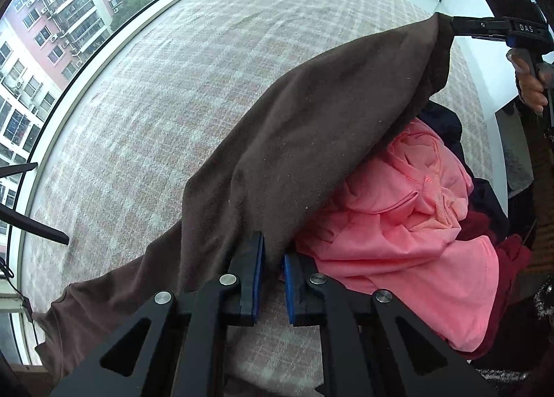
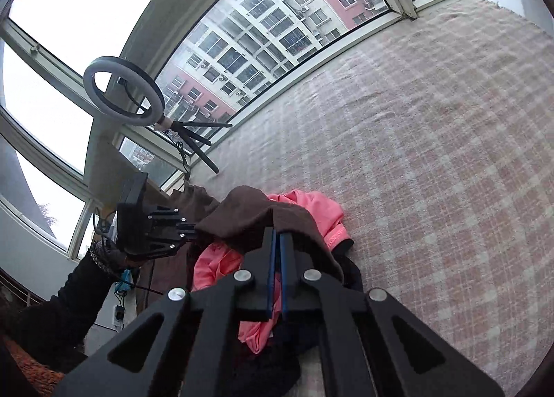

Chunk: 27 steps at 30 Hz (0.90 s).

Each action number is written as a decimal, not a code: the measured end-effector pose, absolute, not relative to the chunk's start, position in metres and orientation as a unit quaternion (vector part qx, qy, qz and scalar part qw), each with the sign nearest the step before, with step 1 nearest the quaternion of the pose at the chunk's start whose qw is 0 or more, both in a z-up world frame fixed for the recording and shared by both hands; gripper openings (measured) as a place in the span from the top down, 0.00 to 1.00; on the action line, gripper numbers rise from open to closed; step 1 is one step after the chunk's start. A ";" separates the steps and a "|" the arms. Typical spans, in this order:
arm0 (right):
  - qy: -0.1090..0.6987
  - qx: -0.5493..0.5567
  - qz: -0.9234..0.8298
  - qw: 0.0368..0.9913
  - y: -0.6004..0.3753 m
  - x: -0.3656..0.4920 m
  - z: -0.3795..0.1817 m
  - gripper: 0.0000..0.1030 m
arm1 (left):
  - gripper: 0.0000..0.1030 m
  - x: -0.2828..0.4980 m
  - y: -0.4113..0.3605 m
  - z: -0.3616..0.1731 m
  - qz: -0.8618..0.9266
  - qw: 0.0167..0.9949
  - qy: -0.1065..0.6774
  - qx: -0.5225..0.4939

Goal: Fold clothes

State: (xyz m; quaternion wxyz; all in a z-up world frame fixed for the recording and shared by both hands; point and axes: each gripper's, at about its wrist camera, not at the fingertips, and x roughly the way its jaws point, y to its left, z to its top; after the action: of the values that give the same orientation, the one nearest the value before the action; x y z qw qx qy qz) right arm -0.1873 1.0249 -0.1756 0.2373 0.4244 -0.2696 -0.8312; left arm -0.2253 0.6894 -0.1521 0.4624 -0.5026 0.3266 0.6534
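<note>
A long brown garment (image 1: 311,137) is stretched in the air between both grippers, one end trailing down to the lower left. My left gripper (image 1: 273,248) is shut on its near edge; in the right wrist view it (image 2: 195,234) pinches the cloth from the left. My right gripper (image 1: 452,24) is shut on the far corner, and its blue pads (image 2: 277,234) sit close together on the brown garment (image 2: 242,213). Under the lifted cloth lies a crumpled pink garment (image 1: 398,223) (image 2: 318,210).
A pink-and-white plaid cover (image 1: 173,102) (image 2: 432,154) spreads over the wide surface up to the windows (image 1: 52,33). Dark navy clothes (image 1: 446,120) and a maroon piece (image 1: 512,258) lie around the pink one. A ring light (image 2: 123,90) on a tripod stands by the window.
</note>
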 end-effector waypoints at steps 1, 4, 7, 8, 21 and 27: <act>-0.267 0.420 -0.832 0.243 1.027 -0.180 -0.164 0.98 | 0.91 -0.223 0.688 -0.152 0.650 0.464 0.328 -0.504; -0.260 0.423 -0.829 0.256 1.027 -0.158 -0.150 0.98 | 0.91 -0.217 0.684 -0.150 0.640 0.469 0.332 -0.509; -0.264 0.444 -0.818 0.252 1.023 -0.146 -0.175 0.98 | 0.91 -0.211 0.679 -0.148 0.630 0.475 0.336 -0.514; -0.282 0.454 -0.807 0.251 1.021 -0.145 -0.192 0.97 | 0.91 -0.209 0.678 -0.148 0.627 0.476 0.337 -0.516; -0.415 0.458 -0.745 0.249 1.011 -0.146 -0.284 0.79 | 0.90 -0.201 0.681 -0.167 0.608 0.461 0.371 -0.529; -0.314 0.485 -0.780 0.239 1.008 -0.132 -0.239 0.98 | 0.74 -0.188 0.669 -0.158 0.611 0.467 0.359 -0.530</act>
State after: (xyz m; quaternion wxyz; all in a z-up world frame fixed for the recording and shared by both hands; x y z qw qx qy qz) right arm -0.1317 1.0080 -0.2386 0.2395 0.4846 -0.3145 -0.7803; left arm -0.1882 0.6695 -0.1583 0.4670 -0.5296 0.3586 0.6105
